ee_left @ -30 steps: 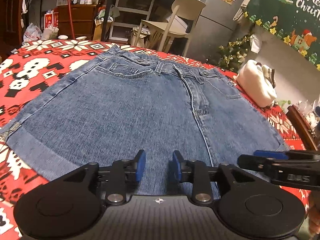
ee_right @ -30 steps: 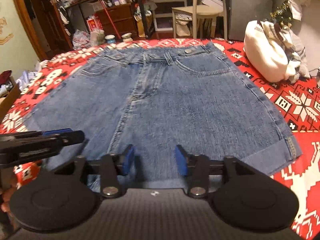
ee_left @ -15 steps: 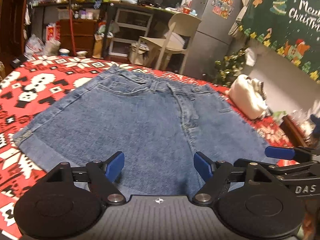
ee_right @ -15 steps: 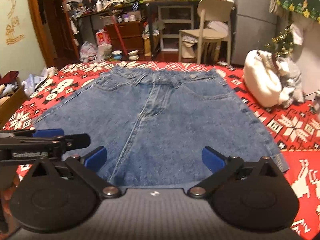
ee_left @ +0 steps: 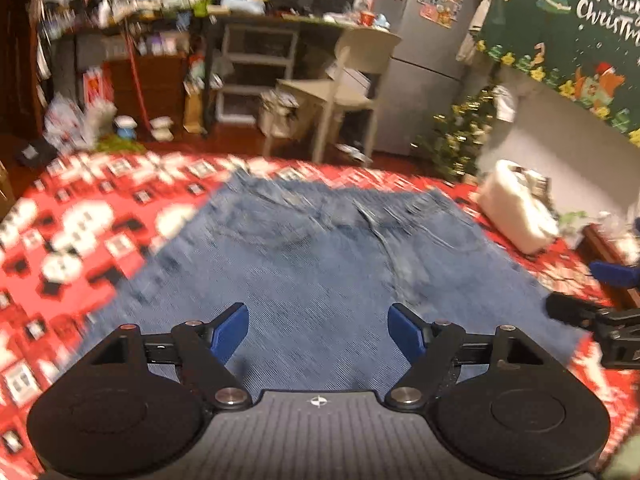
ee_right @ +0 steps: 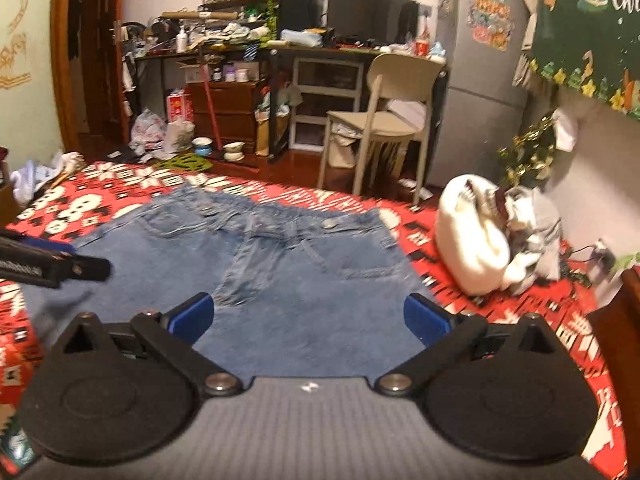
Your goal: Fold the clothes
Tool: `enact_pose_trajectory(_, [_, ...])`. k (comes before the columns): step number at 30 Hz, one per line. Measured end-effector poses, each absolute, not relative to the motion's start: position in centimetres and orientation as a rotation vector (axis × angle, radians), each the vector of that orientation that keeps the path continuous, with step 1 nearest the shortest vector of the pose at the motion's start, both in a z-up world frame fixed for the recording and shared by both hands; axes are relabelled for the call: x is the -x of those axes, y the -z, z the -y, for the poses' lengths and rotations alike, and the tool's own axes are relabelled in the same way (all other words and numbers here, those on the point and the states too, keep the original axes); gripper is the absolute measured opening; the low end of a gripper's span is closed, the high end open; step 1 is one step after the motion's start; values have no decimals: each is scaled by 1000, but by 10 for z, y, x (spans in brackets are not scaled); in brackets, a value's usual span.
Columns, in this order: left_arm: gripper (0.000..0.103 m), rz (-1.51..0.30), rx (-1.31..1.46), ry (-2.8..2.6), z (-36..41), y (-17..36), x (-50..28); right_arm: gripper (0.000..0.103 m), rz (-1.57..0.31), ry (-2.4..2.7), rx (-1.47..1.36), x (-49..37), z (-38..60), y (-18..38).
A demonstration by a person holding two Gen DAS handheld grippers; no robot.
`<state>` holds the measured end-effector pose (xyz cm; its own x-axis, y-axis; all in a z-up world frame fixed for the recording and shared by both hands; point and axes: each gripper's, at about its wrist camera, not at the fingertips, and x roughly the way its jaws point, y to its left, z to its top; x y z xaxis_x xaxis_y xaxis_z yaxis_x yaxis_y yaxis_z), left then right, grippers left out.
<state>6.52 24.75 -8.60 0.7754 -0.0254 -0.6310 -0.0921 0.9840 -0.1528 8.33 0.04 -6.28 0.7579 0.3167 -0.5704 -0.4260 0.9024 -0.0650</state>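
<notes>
Both claws, left claw (ee_left: 318, 334) and right claw (ee_right: 309, 318), are spread wide with nothing gripped, over the denim shorts (ee_right: 280, 280) lying flat and unfolded on the red Christmas-print bench (ee_right: 500, 320). Next I'd guess grabbing an edge.

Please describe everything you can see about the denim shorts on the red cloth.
The denim shorts are of faded blue jean fabric. They lie flat and unfolded, front side up, on the red patterned cloth, with the waistband at the far end. A metal button, belt loops, the fly seam and curved front pockets are visible. Both grippers hover open above the near hem, and nothing grips the shorts. A white bundle lies beside them, apart.
</notes>
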Motion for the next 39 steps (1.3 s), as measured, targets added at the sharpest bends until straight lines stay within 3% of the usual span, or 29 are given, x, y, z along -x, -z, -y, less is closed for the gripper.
enact_pose_trajectory(2, [75,-665,182,-10,-253,87,-72,102,-618,-393,175,-97,4,65])
enact_pose_trajectory(4, [68,-668,245,9,-264,92,-81,89,-668,-379,135,-112,9,67])
enact_pose_trajectory(7, [55,-678,273,-11,-276,97,-92,80,-684,-337,123,-128,14,73])
enact_pose_trajectory(9, [40,-689,272,-33,-283,101,-100,74,-680,-302,134,-138,15,81])
enact_pose_trajectory(15, [16,-739,341,-48,-304,117,-115,68,-680,-253,60,-164,21,97])
enact_pose_trajectory(17, [10,-724,372,-37,-309,115,-118,55,-704,-270,70,-172,18,99])
enact_pose_trajectory(19, [5,-704,375,-27,-312,113,-123,22,-723,-287,94,-180,13,103])
enact_pose_trajectory(20, [4,-700,373,-23,-313,114,-127,17,-734,-289,98,-185,11,105])
enact_pose_trajectory(23, [1,-718,384,-7,-316,122,-138,13,-785,-299,75,-201,7,116])
enact_pose_trajectory(39, [0,-831,316,-5,-299,137,-130,14,-871,-339,84,-208,-3,146])
